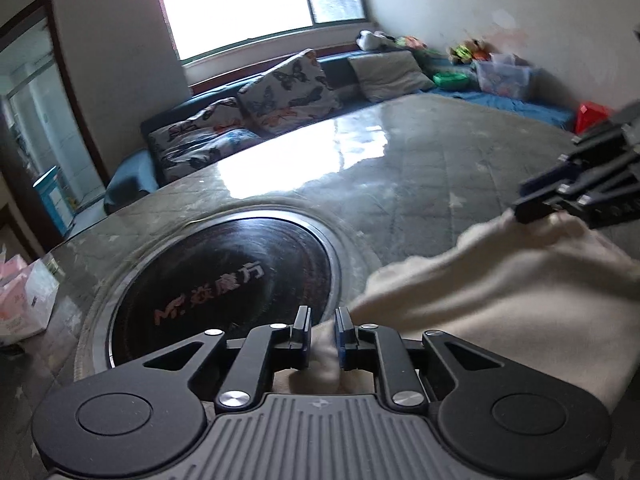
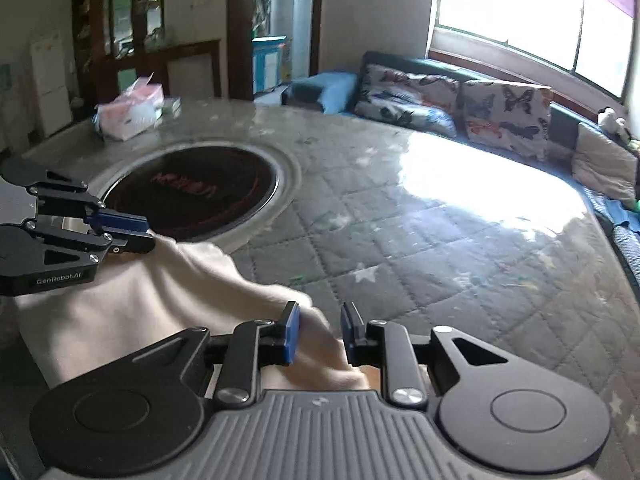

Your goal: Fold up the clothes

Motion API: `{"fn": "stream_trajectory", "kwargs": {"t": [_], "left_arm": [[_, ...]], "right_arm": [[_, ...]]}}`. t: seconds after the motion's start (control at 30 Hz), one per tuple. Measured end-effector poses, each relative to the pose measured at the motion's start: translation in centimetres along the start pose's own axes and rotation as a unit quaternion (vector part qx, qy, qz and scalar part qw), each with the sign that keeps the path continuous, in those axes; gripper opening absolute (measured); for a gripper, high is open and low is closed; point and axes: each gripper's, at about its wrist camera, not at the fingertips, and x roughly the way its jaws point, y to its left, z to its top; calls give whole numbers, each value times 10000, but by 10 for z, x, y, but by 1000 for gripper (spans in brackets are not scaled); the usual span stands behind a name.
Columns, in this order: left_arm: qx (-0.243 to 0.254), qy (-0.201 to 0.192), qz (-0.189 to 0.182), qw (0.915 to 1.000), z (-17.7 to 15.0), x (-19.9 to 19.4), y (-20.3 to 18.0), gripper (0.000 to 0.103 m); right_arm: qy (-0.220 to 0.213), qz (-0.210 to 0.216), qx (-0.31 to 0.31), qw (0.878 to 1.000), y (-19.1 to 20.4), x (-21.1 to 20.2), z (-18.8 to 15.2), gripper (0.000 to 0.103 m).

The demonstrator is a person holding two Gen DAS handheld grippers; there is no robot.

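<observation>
- Cream fabric, a soft garment (image 1: pixel 500 300), fills the near right part of the tabletop (image 1: pixel 420 168) in the left wrist view, stretched between both claws.
- The left claw (image 1: pixel 323 334) has its blue pads (image 1: pixel 343 336) drawn close on a bunched edge of the garment that runs between them.
- The right claw (image 1: pixel 536 200) comes in from the right edge of this view, blurred, its tips pressed together on the garment's far corner, held above the tabletop.
- A dark round hotplate (image 1: pixel 224 288) with red lettering is set into the tabletop just beyond the left claw; a pink tissue pack (image 1: pixel 24 300) lies at the tabletop's left edge.
- Past the far edge stands a sofa with butterfly cushions (image 1: pixel 288 88) under a bright window (image 1: pixel 256 4).
- In the right wrist view, the right claw (image 2: pixel 320 332) shows a gap between its pads, with a fold of the garment (image 2: pixel 132 312) lying against the left pad; whether the right pad touches it I cannot tell.
- The left claw (image 2: pixel 140 236) enters at the left, pinching the garment's raised corner beside the hotplate (image 2: pixel 192 196).
- The tissue pack (image 2: pixel 128 114) sits near the far left edge of the quilted, glossy tabletop (image 2: pixel 440 240).
</observation>
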Motion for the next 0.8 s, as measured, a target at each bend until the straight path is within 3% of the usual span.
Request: {"fn": "stream_trajectory", "kwargs": {"t": [0.07, 0.17, 0.37, 0.53, 0.8], "left_arm": [[-112, -68, 23, 9999, 6, -5, 2, 15], [-277, -212, -293, 9990, 13, -18, -2, 15], [-120, -79, -668, 9977, 20, -8, -31, 15], [-212, 283, -475, 9982, 12, 14, -32, 15], [-163, 152, -390, 9990, 8, 5, -37, 15]], "right_arm": [[-21, -81, 98, 9999, -3, -1, -2, 21], [-54, 51, 99, 9999, 2, -6, -4, 20], [102, 204, 233, 9995, 9, 17, -4, 20], [182, 225, 287, 9992, 1, 22, -10, 20], [87, -19, 666, 9977, -29, -27, -31, 20]]}}
